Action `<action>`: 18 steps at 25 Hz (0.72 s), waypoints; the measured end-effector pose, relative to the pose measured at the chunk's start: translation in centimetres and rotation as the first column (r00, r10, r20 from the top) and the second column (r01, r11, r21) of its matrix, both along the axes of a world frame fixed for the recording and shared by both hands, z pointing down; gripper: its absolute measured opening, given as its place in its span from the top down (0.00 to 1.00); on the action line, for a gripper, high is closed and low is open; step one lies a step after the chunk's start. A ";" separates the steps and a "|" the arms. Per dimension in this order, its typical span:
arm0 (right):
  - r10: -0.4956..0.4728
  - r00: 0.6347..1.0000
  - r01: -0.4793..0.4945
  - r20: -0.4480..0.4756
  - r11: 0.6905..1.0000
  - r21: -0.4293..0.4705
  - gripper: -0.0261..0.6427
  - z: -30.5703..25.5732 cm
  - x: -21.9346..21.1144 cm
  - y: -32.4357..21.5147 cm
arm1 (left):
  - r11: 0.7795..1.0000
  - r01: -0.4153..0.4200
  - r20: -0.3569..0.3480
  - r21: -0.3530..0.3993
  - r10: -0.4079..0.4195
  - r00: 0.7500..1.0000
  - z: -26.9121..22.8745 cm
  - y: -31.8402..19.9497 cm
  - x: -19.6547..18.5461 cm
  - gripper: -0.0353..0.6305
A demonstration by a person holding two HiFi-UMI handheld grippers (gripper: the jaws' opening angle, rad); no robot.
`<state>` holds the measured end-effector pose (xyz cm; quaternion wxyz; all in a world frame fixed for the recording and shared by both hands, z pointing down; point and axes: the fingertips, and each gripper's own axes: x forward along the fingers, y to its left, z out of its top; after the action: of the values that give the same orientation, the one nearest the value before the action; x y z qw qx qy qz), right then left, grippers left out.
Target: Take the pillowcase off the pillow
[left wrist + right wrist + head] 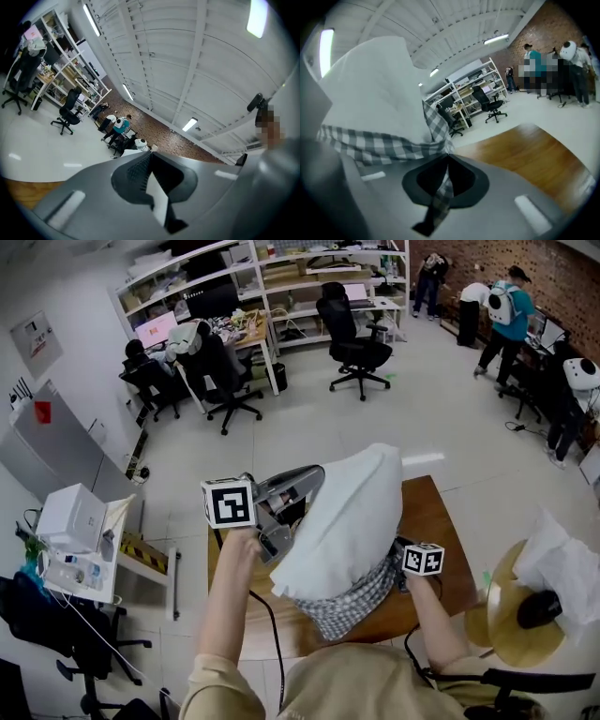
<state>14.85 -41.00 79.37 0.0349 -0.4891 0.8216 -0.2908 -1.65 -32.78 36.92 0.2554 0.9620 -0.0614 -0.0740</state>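
- Two grips: left gripper [150,157] pinches the white pillow [349,507], right gripper [446,157] pinches the checked pillowcase [359,598].
- Pillow stands upright over a wooden table [437,521], pillowcase bunched round its lower end.
- Pale floor [422,413], office chairs [352,334], shelves [281,273] beyond.

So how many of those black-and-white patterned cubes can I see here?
2. One marker cube sits on the left gripper, left of the white pillow; the other on the right gripper, beside the checked pillowcase at the pillow's lower right. None looks hidden.
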 end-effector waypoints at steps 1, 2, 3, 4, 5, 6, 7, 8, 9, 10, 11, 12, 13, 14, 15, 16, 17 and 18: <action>0.002 1.000 -0.003 0.025 0.999 0.044 0.95 -2.0 0.0 0.2 | 0.998 0.001 -0.014 0.070 0.000 1.000 -1.4 -0.3 0.1 0.94; 0.008 0.999 -0.012 0.042 0.995 0.103 0.95 -4.8 0.2 0.6 | 0.991 0.015 -0.036 0.130 -0.011 0.999 -2.8 -1.0 0.0 0.94; 0.015 0.999 -0.022 0.042 0.984 0.177 0.93 -8.2 0.7 1.2 | 0.987 0.044 -0.061 0.157 -0.034 0.998 -3.7 -2.1 -0.3 0.94; 0.017 1.000 -0.022 0.021 0.964 0.265 0.88 -12.0 0.9 2.2 | 0.986 0.082 -0.080 0.145 -0.071 0.994 -4.1 -3.5 -0.8 0.94; 0.011 1.000 -0.006 -0.013 0.932 0.361 0.82 -15.8 0.8 3.7 | 0.987 0.133 -0.083 0.089 -0.126 0.989 -3.6 -5.1 -1.4 0.94; -0.011 0.999 0.032 -0.048 0.890 0.454 0.82 -19.5 0.1 5.5 | 0.982 0.191 -0.066 0.009 -0.190 0.980 -2.6 -6.7 -2.1 0.94; -0.057 0.995 0.091 -0.080 0.839 0.536 0.82 -22.9 -1.3 7.6 | 0.970 0.237 -0.041 -0.060 -0.240 0.970 -1.6 -8.0 -2.7 0.94; -0.128 0.986 0.169 -0.110 0.780 0.603 0.82 -25.9 -3.3 9.9 | 0.957 0.266 -0.017 -0.111 -0.270 0.963 -0.9 -8.9 -2.9 0.94; -0.219 0.965 0.259 -0.143 0.714 0.651 0.82 -28.2 -5.8 12.2 | 0.945 0.284 0.001 -0.160 -0.288 0.958 -0.4 -9.3 -3.1 0.94; -0.316 0.931 0.352 -0.182 0.647 0.676 0.82 -29.7 -8.6 14.4 | 0.938 0.290 0.009 -0.189 -0.294 0.956 -0.1 -9.7 -3.1 0.94; -0.401 0.887 0.442 -0.230 0.586 0.679 0.80 -30.5 -11.2 16.2 | 0.942 0.282 0.004 -0.179 -0.286 0.958 -0.2 -10.2 -3.0 0.94; -0.463 0.838 0.523 -0.287 0.534 0.664 0.76 -30.6 -13.7 17.6 | 0.947 0.273 -0.002 -0.168 -0.278 0.961 -0.3 -10.7 -2.9 0.94; -0.500 0.793 0.591 -0.347 0.498 0.635 0.74 -30.2 -15.8 18.6 | 0.943 0.275 -0.002 -0.189 -0.280 0.960 -0.3 -10.9 -2.8 0.94; -0.521 0.758 0.641 -0.394 0.483 0.596 0.73 -29.4 -17.6 19.3 | 0.938 0.276 -0.001 -0.209 -0.282 0.959 -0.2 -11.0 -2.6 0.94; -0.533 0.737 0.670 -0.416 0.496 0.552 0.73 -28.6 -19.1 19.7 | 0.945 0.266 -0.007 -0.192 -0.272 0.962 -0.4 -11.2 -2.2 0.94; -0.532 0.728 0.684 -0.432 0.524 0.507 0.73 -27.6 -20.1 19.6 | 0.955 0.252 -0.016 -0.158 -0.257 0.966 -0.7 -11.3 -1.9 0.94; -0.503 0.715 0.698 -0.484 0.541 0.469 0.73 -26.3 -20.8 19.1 | 0.961 0.242 -0.021 -0.137 -0.247 0.969 -1.0 -11.4 -1.6 0.94; -0.445 0.690 0.714 -0.571 0.546 0.438 0.73 -24.9 -21.1 18.3 | 0.963 0.236 -0.022 -0.128 -0.241 0.970 -1.1 -11.3 -1.4 0.94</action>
<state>-6.29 -22.73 54.46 -0.0699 -0.1873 0.9733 0.1131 -3.07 -44.09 35.82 0.3052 0.9283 -0.1766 -0.1182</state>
